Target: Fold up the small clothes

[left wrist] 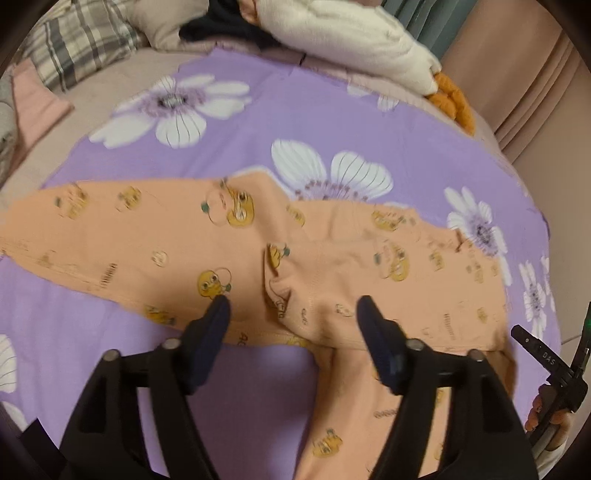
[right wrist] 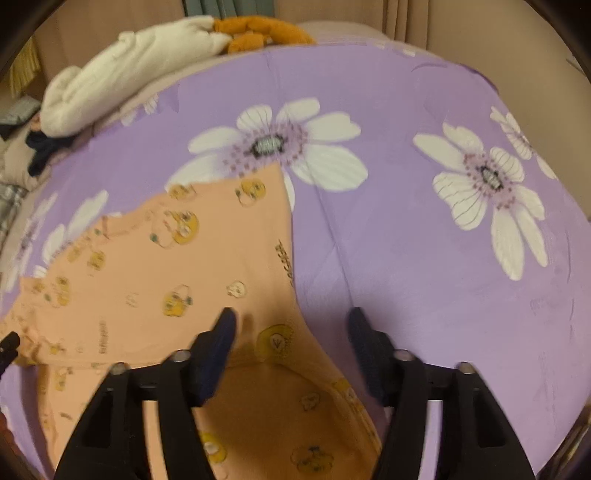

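A small peach garment [left wrist: 155, 236] printed with yellow cartoon faces lies spread on a purple flowered sheet [left wrist: 258, 122]. Part of it is folded over itself near the middle, and a strip runs down toward the camera. My left gripper [left wrist: 293, 301] is open just above the garment's near edge, holding nothing. In the right wrist view the same garment [right wrist: 177, 258] fills the lower left, its right edge running down between the fingers. My right gripper [right wrist: 291, 314] is open over that edge, empty. The right gripper's body shows at the left wrist view's right edge [left wrist: 554, 365].
A white quilt [left wrist: 351, 40] with an orange plush toy [left wrist: 454, 103] lies at the back of the bed. A plaid pillow [left wrist: 81, 40], dark clothing [left wrist: 221, 26] and a pink folded cloth [left wrist: 40, 107] sit at the back left. Curtains hang behind.
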A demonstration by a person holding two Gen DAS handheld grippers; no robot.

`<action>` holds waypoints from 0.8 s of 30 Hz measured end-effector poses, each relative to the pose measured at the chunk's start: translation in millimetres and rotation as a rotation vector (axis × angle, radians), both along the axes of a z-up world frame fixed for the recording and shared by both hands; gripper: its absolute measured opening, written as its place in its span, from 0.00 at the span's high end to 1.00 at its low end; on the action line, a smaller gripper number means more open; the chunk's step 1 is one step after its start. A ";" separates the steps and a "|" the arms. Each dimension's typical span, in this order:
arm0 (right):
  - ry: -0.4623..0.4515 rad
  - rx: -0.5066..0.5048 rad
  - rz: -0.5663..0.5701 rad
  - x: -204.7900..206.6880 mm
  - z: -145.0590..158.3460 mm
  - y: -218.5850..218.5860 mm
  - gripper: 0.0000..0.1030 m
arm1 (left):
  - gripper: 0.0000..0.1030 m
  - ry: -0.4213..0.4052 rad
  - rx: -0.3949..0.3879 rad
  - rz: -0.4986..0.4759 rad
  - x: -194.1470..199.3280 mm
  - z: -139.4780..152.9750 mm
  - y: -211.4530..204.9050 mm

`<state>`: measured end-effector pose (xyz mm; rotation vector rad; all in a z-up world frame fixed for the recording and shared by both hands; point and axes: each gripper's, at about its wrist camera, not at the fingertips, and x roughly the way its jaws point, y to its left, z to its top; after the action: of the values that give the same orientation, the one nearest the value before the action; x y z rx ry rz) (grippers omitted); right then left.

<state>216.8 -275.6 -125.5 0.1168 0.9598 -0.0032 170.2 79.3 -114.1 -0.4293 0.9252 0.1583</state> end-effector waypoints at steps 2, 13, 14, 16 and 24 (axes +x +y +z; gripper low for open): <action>-0.051 0.032 -0.003 -10.8 15.5 -3.2 0.22 | 0.18 -0.036 0.001 0.008 -11.0 14.9 0.0; -0.259 0.156 0.043 -55.8 86.6 -1.4 0.01 | 0.00 -0.195 0.052 0.006 -57.2 83.6 -16.5; -0.272 0.164 0.047 -59.7 90.9 -0.7 0.01 | 0.00 -0.203 0.052 0.011 -61.2 86.7 -16.5; -0.290 0.174 0.048 -66.9 96.8 -1.1 0.01 | 0.00 -0.215 0.049 0.027 -69.2 91.0 -14.8; -0.342 0.175 0.071 -92.2 108.3 4.9 0.01 | 0.00 -0.198 0.043 0.079 -88.0 83.6 -0.3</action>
<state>124.6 -270.7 -17.2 0.2364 0.6210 0.1620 82.2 79.0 -30.5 -0.4337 0.7093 0.2037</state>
